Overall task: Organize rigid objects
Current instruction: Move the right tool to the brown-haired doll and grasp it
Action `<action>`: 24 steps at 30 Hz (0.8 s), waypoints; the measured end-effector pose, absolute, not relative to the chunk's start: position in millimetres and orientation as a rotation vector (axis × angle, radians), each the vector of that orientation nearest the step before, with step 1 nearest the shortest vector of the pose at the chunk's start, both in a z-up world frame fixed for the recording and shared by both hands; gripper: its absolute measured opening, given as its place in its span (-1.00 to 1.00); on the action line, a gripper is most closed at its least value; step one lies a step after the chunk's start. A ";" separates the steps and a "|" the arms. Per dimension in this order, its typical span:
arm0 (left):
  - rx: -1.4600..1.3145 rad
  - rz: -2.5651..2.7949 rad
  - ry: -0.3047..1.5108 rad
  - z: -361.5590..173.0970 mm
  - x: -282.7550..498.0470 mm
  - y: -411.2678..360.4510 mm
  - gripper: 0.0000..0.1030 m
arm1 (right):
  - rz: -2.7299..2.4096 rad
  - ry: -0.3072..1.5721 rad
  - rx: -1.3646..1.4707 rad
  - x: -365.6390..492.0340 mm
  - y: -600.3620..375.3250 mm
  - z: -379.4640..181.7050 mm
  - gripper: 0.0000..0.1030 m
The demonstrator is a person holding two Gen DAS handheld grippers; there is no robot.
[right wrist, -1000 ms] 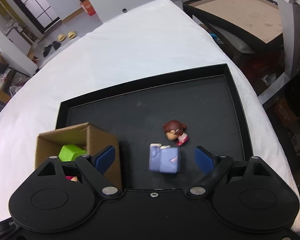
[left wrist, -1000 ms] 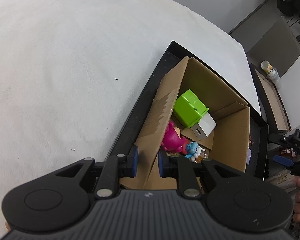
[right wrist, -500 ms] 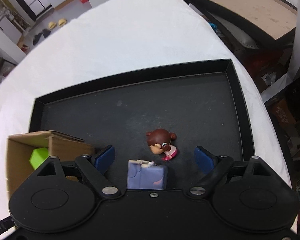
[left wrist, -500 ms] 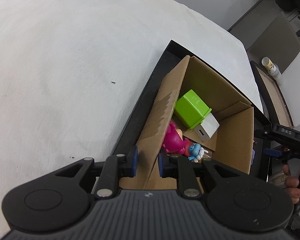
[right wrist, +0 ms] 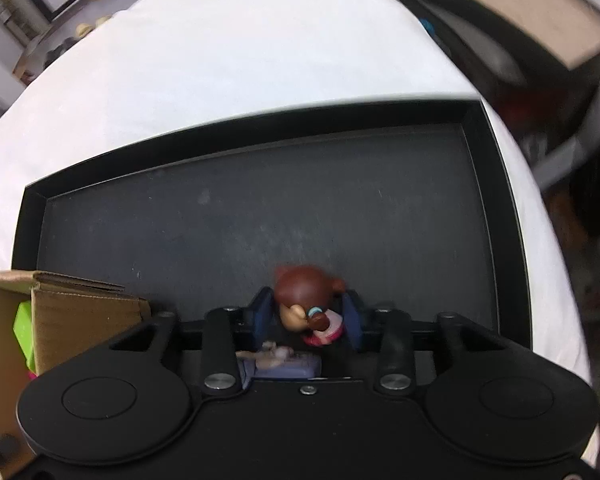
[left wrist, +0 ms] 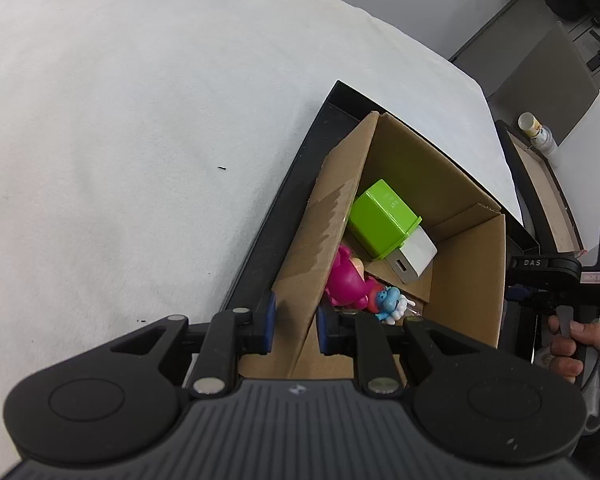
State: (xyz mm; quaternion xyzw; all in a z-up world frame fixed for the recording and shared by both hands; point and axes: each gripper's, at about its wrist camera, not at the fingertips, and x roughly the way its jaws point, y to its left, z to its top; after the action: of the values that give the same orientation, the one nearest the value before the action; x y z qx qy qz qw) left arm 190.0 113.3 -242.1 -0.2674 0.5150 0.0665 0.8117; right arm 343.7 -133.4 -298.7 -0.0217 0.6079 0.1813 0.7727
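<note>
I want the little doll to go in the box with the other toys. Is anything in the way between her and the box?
Nothing visible blocks her. The right gripper has closed around the brown-haired doll, and only bare black tray lies between her and the cardboard box. The purple block sits nearer the camera, off that path.

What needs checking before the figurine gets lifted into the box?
1. Right hand-held gripper closed on the brown-haired figurine: ok, pads flank it.
2. Grip firm enough to lift: cannot tell, frame blurred.
3. Left hand-held gripper pinching the cardboard box wall: ok.
4. Room in the box beside the green block, pink toy and blue toy: ok.
5. Purple block clear of the lift path: cannot tell, mostly hidden under the gripper.
6. Black tray path to the box: ok.
</note>
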 end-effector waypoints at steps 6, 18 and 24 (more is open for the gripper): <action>-0.566 0.147 1.095 -241.4 190.4 110.1 -0.63 | 0.393 1.290 -0.021 332.9 -144.6 -282.5 -0.43; -0.549 0.153 1.084 -238.2 186.4 105.0 -0.63 | 0.420 1.222 0.021 310.7 -166.1 -239.7 -0.44; -0.540 0.143 1.081 -236.9 184.2 102.5 -0.63 | 0.465 1.204 0.054 299.4 -168.8 -216.8 -0.44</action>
State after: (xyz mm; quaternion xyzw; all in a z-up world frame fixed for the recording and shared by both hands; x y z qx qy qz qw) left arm 184.2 102.5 -236.9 -0.2538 0.5078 0.0674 0.8205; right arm 299.4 -168.8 -216.8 0.0250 0.5610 0.2168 0.7986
